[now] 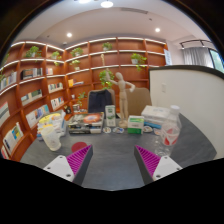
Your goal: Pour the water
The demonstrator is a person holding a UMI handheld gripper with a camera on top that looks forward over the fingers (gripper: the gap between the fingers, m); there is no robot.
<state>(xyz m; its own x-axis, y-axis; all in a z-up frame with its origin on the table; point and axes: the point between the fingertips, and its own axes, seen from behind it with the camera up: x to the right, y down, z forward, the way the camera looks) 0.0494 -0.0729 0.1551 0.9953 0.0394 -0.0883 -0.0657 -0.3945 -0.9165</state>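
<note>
Gripper point(113, 160) is spread wide and holds nothing; bare grey table point(110, 165) shows between the pads. The clear pitcher point(51, 132) sits ahead on the left-hand side, beyond the fingertips; a clear glass point(170, 131) stands on the right-hand side, well apart from it. Can't tell if the pitcher holds water. Swing toward the pitcher first, stay level, straddle its body squarely, and close only once both pads flank it. The boxes point(135, 124) behind are clutter; keep clear.
</note>
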